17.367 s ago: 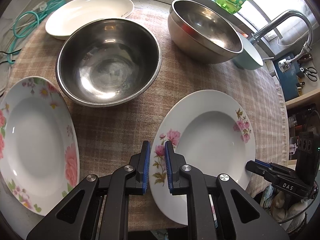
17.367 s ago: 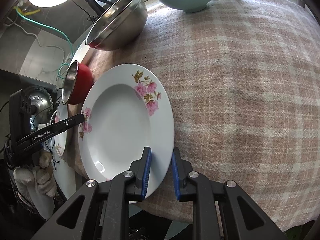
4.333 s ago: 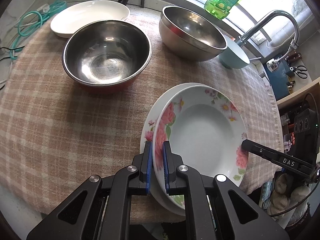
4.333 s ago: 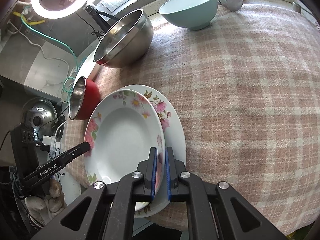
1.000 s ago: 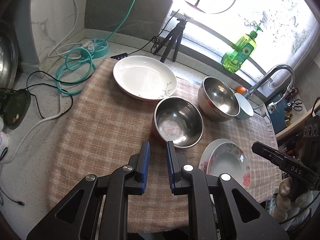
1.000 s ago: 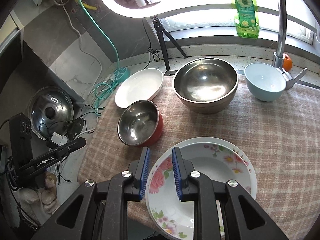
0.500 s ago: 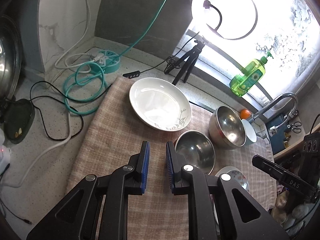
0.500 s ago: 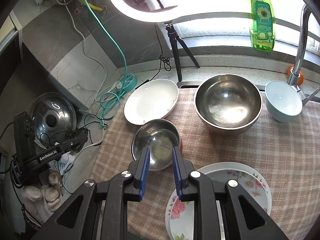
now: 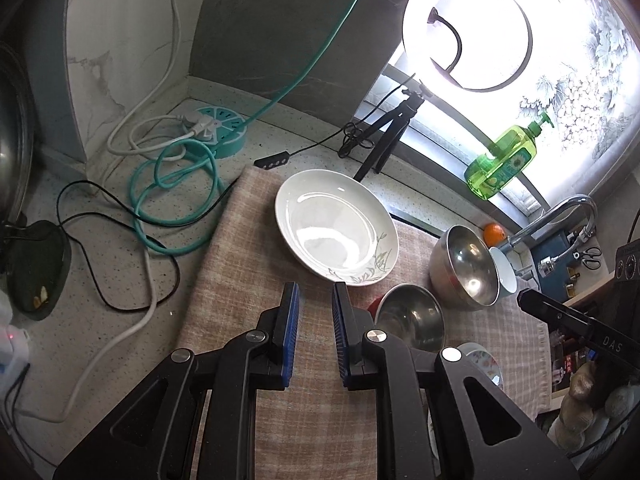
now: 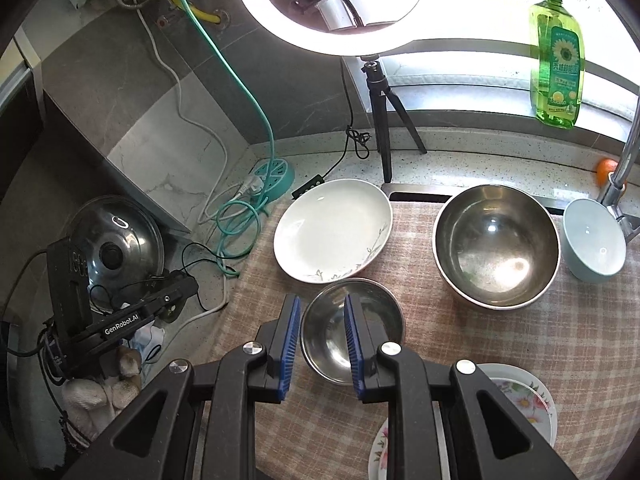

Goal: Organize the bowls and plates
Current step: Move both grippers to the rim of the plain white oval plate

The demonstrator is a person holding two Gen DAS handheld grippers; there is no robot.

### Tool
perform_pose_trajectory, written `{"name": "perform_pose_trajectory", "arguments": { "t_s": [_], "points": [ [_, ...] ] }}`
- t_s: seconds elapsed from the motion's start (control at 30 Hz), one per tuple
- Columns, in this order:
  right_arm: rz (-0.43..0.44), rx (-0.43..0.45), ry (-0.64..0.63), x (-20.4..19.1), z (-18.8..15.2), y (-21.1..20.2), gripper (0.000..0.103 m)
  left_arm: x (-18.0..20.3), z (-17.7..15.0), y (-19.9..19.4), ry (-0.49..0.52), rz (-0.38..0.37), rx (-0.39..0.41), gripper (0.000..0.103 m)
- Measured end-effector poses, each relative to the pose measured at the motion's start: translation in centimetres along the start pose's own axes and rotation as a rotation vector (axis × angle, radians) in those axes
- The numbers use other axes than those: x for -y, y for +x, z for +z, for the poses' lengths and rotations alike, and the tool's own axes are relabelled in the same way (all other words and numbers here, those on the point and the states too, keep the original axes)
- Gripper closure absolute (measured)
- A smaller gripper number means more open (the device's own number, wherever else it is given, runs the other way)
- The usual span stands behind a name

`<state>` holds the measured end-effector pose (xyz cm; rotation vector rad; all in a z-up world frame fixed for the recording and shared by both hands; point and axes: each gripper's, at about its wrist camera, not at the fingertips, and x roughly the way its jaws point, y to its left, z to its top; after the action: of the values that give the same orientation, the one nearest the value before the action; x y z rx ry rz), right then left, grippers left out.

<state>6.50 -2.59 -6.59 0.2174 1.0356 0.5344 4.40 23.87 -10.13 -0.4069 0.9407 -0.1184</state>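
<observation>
A white plate with a grass print (image 9: 336,228) (image 10: 332,228) lies at the far left of the checked cloth (image 9: 248,280). Close beside it stands a small steel bowl with a red outside (image 9: 410,316) (image 10: 384,316), then a large steel bowl (image 9: 468,264) (image 10: 496,244) and a light blue bowl (image 10: 594,246). Two floral plates, stacked (image 10: 524,400) (image 9: 482,360), lie at the near right. My left gripper (image 9: 315,292) hovers above the cloth just short of the white plate, open and empty. High over the small bowl, my right gripper (image 10: 322,304) is also open and empty.
A ring light on a tripod (image 10: 380,132) stands behind the white plate. A green soap bottle (image 10: 556,56) sits on the window sill, with a faucet (image 9: 560,216) and an orange (image 10: 604,170) at the right. Cables and a teal power strip (image 9: 212,132) lie left of the cloth, near a pot lid (image 10: 116,252).
Both grippers have drawn back and up from the stacked floral plates and shifted left. The white plate and small bowl now sit ahead of the jaws. Both stay empty.
</observation>
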Motion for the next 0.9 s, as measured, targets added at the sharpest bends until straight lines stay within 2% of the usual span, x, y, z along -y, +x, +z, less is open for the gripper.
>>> {"name": "perform_pose_trajectory", "arguments": {
  "t_s": [0.23,0.53,0.9],
  "points": [
    [0.01,-0.02,-0.033,-1.3,1.9,1.8,0.082,-0.7,1.3,0.1,0.014,0.019,0.007,0.088],
    [0.028,-0.054,-0.036,-1.1,5.1,4.9,0.082,-2.0,3.0,0.9,0.003,0.047,0.002,0.088],
    [0.011,-0.144,-0.03,1.1,8.3,9.6,0.082,-3.2,4.5,4.8,-0.061,0.021,-0.073,0.088]
  ]
}}
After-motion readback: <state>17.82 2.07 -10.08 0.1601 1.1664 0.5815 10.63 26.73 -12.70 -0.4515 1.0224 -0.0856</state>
